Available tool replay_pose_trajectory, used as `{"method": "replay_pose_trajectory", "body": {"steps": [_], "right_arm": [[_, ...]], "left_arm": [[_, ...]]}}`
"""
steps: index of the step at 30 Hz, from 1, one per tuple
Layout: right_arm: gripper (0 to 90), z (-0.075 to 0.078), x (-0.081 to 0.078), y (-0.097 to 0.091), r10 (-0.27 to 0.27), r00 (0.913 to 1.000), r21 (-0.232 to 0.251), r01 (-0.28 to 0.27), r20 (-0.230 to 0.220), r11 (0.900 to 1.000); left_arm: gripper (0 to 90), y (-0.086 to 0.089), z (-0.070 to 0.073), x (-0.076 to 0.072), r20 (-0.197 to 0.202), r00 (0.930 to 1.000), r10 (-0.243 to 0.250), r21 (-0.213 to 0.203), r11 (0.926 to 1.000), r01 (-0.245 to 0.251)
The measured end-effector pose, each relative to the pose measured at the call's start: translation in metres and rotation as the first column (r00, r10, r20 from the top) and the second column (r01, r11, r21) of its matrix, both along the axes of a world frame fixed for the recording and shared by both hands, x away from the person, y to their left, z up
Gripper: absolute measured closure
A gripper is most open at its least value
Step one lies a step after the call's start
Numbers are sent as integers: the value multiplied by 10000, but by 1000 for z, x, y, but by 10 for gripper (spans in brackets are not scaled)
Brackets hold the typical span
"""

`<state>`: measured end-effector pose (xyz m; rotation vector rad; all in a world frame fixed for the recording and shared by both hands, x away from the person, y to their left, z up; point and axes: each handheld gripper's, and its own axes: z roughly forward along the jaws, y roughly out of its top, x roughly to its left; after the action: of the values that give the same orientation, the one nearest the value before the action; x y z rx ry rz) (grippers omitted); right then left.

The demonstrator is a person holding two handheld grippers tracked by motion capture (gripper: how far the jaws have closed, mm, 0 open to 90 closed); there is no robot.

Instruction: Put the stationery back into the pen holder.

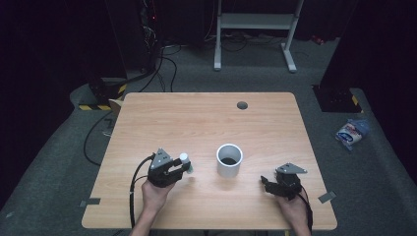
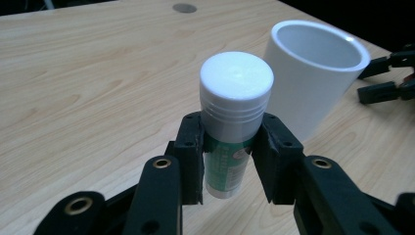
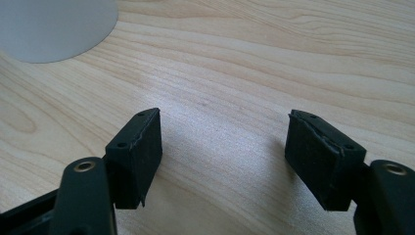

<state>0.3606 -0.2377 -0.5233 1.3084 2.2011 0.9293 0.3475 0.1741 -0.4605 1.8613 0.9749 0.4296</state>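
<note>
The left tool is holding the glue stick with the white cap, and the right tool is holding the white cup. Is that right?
Not quite. The right tool holds nothing: the right gripper view shows its jaws apart over bare wooden table, with the white plastic cup standing apart from it. The rest is right: the left tool is clamped on the green-labelled glue stick with the white cap.

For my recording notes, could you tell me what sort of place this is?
Probably a lab or test room set up for recording: one bare wooden table on grey carpet, loose cables on the floor behind it, a white metal stand, and dark surroundings.
</note>
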Motion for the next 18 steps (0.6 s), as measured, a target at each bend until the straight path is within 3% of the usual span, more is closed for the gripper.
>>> {"method": "replay_pose_trajectory", "body": {"steps": [3,12,18], "right_arm": [[299,0,0,0,2,10000,0,-2,0,10000],[299,0,0,0,17,10000,-19,-17,3,10000],[299,0,0,0,15,10000,-18,-15,-3,10000]], "left_arm": [[651,-3,5,2,-7,9999,-165,-146,9998,165],[652,-20,19,7,-19,9978,-670,374,9971,670],[652,-29,29,12,29,9942,-1074,71,9942,1074]]}}
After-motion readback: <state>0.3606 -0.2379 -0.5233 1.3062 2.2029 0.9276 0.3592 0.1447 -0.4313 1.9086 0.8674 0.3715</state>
